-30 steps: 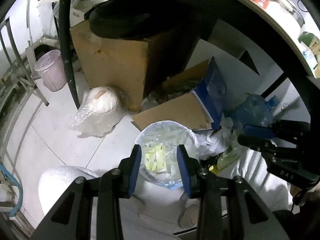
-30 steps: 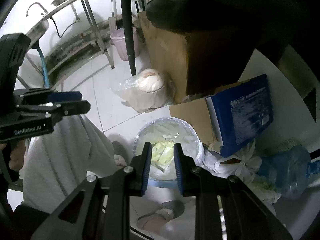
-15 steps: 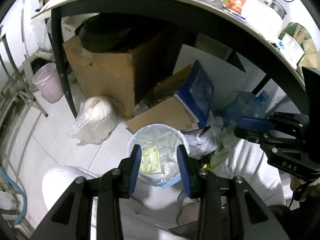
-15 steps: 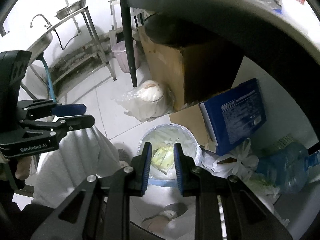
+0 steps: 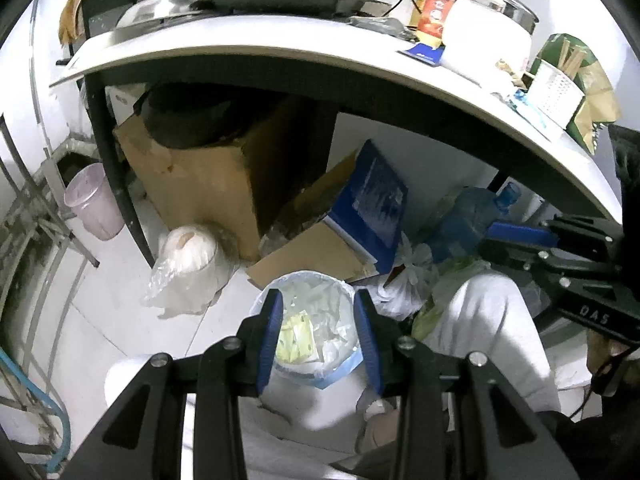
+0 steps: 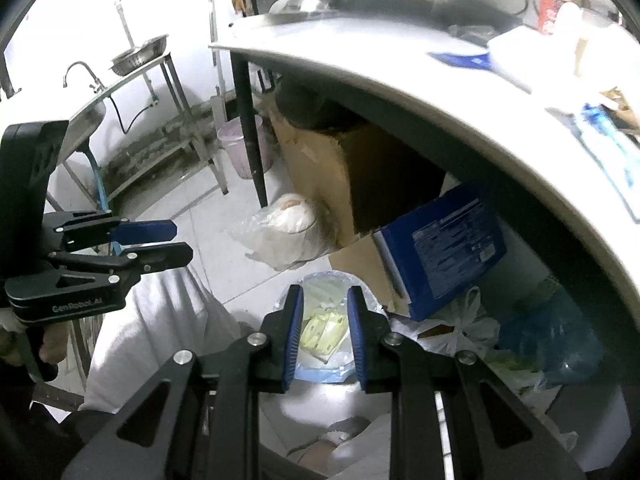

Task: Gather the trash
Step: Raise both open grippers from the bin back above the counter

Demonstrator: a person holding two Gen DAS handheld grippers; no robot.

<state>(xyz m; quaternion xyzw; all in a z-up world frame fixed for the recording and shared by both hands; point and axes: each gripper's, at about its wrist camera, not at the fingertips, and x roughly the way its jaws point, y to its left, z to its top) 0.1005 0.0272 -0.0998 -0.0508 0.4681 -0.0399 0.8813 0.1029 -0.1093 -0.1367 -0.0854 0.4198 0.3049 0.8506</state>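
A: Where's the trash?

B: In the bag-lined trash bin (image 5: pixel 310 320) on the floor, yellow wrappers (image 5: pixel 294 338) lying inside. It stands just in front of a flattened cardboard sheet (image 5: pixel 316 252) and a blue box (image 6: pixel 440 248), under the white table (image 5: pixel 280 46).

A: And the grippers?

B: Both above the bin. The left gripper (image 5: pixel 318 334) has its fingers partly apart, nothing between them. The right gripper (image 6: pixel 324 336) has a narrower gap, also empty.

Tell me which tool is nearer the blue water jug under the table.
Right. The right tool hangs on the side where the blue water jug is, seemingly just above it. The left tool is away on the other side of the trash bin.
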